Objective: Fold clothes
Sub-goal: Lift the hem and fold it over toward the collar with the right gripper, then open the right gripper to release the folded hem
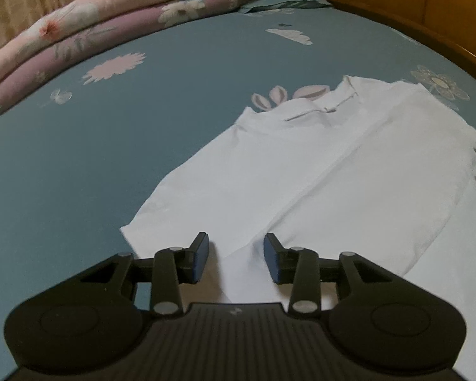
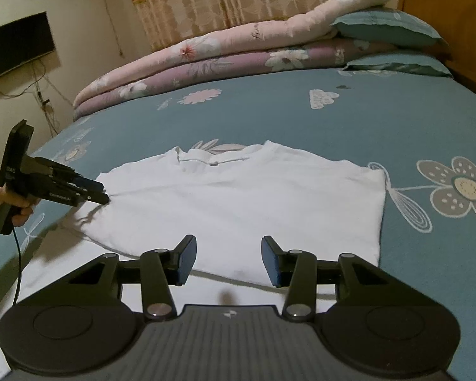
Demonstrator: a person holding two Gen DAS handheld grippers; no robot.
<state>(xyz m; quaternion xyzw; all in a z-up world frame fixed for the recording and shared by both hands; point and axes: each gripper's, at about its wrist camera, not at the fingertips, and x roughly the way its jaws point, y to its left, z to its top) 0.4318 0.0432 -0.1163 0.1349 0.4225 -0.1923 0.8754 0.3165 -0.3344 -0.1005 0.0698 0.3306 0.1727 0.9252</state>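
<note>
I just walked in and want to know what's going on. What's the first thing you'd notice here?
A white shirt lies spread flat in the middle of a blue flowered bedsheet. Behind it, pink and purple quilts are stacked along the far edge of the bed. The left gripper points its fingers at the shirt's left edge, and the right gripper hangs open over the near hem.

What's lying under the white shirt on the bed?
The white shirt lies flat on the teal flowered bedsheet. Pink petals of one printed flower peek out behind its collar. The rest of that print, and anything else beneath the shirt, is covered.
</note>
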